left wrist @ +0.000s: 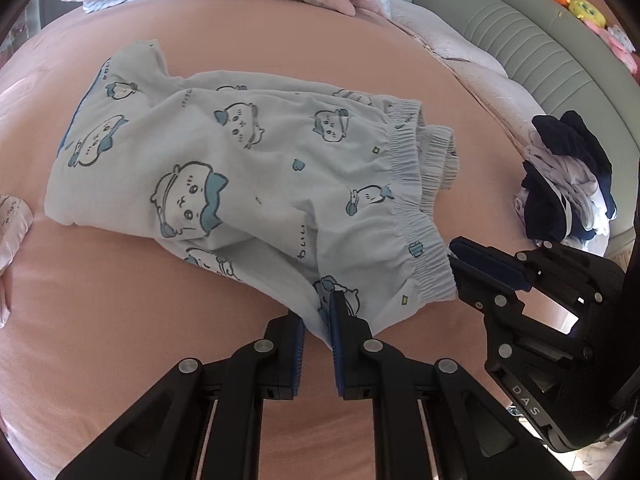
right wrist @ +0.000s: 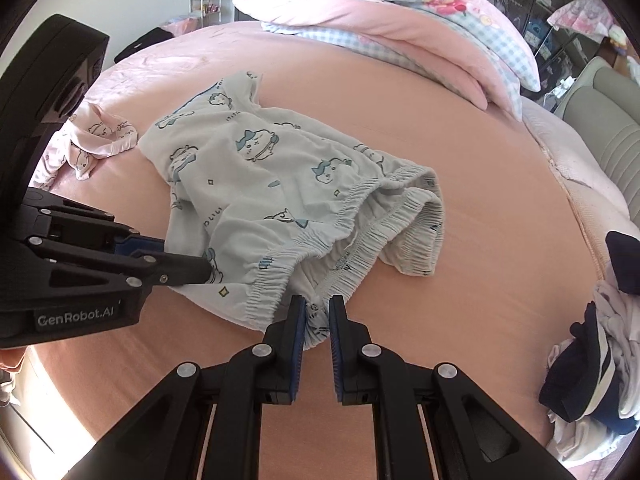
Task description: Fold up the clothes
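Right up close, the left gripper (left wrist: 318,320) has its jaws clamped on the near edge of the printed shorts (left wrist: 240,176), cloth pinched between the blue pads. Just beside it on the right, the right gripper (right wrist: 318,318) bites the elastic waistband (right wrist: 280,276) at its near corner, jaws closed on the fabric there too. Two holds on the same near edge, a little apart: that reads as the set-up for carrying one side of the garment over as a single straight line, so the fold comes out even rather than bunched.

The shorts lie on the pink bed (left wrist: 120,320), in the middle of the sheet, waistband to the right and the leg end stretching off to the far left. The waistband gapes open and rumples at its far right end, so the layers are not yet squared up; my guess is that the fold is only starting.

Further out, a small pink printed garment (right wrist: 100,136) sits at the left, well apart, and a dark navy-and-white heap of clothes (left wrist: 568,184) waits at the right edge, presumably next in line. At the far end, the folded pink quilt (right wrist: 400,32) is stacked clear of the working area.
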Motion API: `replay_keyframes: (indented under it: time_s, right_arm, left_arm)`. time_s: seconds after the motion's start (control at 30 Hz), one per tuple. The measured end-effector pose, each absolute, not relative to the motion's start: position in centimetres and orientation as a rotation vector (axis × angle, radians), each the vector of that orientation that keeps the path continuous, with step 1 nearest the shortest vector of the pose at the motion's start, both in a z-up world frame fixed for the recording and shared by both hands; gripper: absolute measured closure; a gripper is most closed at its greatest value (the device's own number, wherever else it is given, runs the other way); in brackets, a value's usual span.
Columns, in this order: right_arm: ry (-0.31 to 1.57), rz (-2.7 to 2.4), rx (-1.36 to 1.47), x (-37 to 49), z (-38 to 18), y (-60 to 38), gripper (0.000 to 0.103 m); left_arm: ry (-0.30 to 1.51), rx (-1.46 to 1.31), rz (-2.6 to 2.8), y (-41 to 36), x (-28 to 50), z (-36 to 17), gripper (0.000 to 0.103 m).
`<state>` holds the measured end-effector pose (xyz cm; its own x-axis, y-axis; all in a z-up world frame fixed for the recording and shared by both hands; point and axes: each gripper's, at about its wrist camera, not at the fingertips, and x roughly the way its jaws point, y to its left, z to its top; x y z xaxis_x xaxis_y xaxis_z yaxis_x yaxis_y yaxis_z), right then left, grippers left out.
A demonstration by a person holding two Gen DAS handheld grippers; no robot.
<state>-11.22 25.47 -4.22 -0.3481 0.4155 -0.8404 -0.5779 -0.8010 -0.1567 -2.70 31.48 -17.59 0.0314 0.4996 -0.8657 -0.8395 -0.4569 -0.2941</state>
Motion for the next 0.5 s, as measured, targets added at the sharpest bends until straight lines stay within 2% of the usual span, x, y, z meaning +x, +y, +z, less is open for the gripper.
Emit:
replay_keyframes:
  time_s: [0.33, 0.5]
  right_arm:
    - [0.284, 2.103, -1.215, -9.5, -2.8, 27.0, 0.093]
    - [0.255, 2.074, -1.222, -9.0, -2.5, 27.0, 0.093]
  left_arm:
    - [0.459, -1.174, 1.595, 33.2, 0.0, -16.2, 0.093]
    - [0.477, -1.171, 1.561, 27.4, 0.5, -15.2, 0.093]
